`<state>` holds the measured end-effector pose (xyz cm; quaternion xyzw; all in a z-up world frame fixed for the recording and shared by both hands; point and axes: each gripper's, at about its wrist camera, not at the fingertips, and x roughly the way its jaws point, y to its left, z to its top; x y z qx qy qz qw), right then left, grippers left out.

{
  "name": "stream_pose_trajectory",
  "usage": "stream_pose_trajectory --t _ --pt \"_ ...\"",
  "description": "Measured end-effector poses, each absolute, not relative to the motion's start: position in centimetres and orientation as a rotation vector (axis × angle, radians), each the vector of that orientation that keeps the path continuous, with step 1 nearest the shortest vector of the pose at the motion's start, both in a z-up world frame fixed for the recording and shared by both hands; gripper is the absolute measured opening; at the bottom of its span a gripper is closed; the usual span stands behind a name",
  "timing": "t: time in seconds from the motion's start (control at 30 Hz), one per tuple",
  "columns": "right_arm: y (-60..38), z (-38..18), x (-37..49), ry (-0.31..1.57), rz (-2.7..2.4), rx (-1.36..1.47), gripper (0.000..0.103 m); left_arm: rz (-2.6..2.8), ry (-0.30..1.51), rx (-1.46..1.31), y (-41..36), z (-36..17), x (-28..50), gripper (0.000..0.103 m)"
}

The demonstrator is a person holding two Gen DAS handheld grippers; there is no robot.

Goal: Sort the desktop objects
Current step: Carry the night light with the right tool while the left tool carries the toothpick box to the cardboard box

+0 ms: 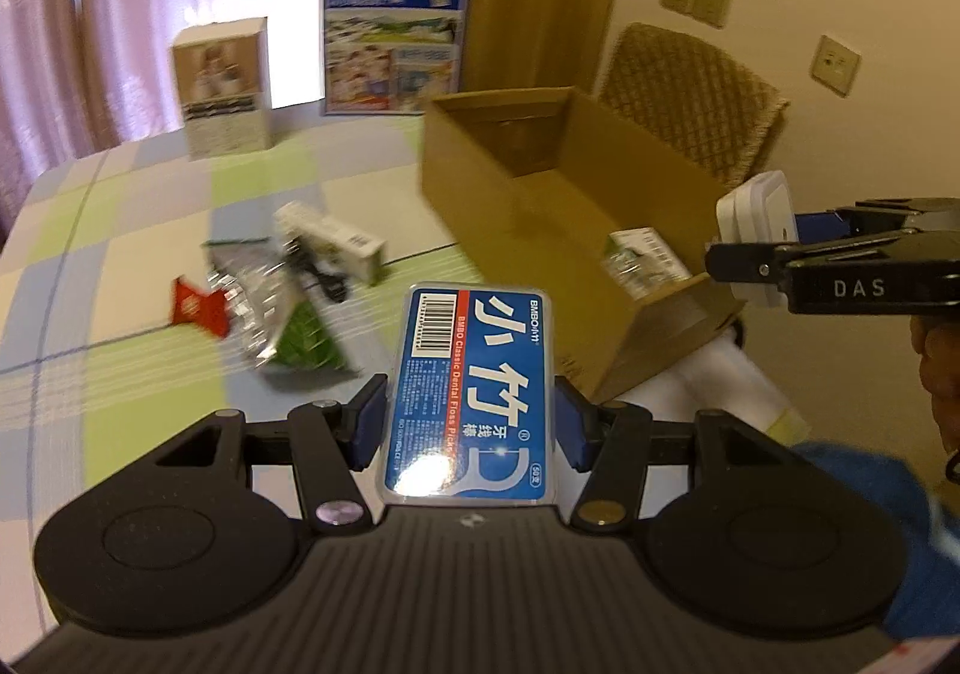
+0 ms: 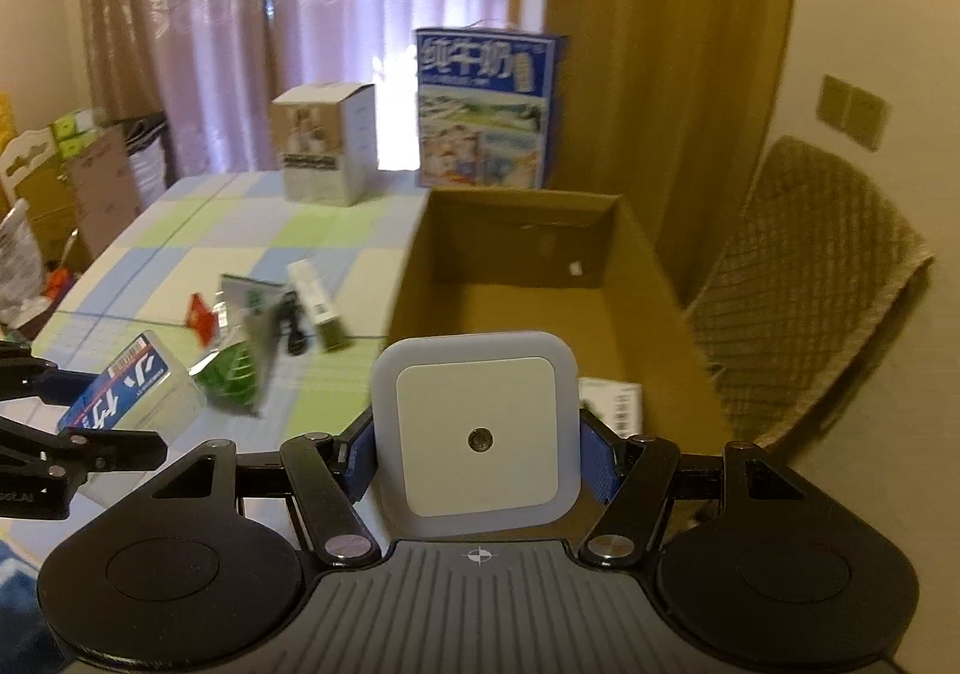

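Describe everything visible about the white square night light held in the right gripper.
The night light is a flat square plug-in unit with rounded corners: a translucent, bluish-white frosted rim around an opaque off-white plastic face with a small dark round sensor at its centre. It sits face toward the camera, slightly tilted, clamped on its left and right edges by the right gripper and its blue pads, in the air before the open cardboard box.

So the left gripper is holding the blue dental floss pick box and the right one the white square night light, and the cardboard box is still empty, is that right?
Not quite: the cardboard box already holds a small white and green carton, as the right wrist view shows. The left gripper does hold the floss box, the right gripper the night light.
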<state>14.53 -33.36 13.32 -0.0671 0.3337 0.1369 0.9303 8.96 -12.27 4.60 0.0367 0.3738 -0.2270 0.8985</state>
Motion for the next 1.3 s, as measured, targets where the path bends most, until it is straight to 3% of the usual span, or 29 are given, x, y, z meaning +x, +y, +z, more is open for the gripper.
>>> stream_pose_trajectory --t 0.6,1.3 --pt "-39.5 12.6 19.5 0.686 0.255 -0.237 0.063 -0.624 0.737 0.148 -24.2 6.0 14.0 0.051" --pt "-39.7 10.5 25.0 0.722 0.265 -0.238 0.063 -0.607 0.772 0.080 -27.2 3.2 19.7 0.051"
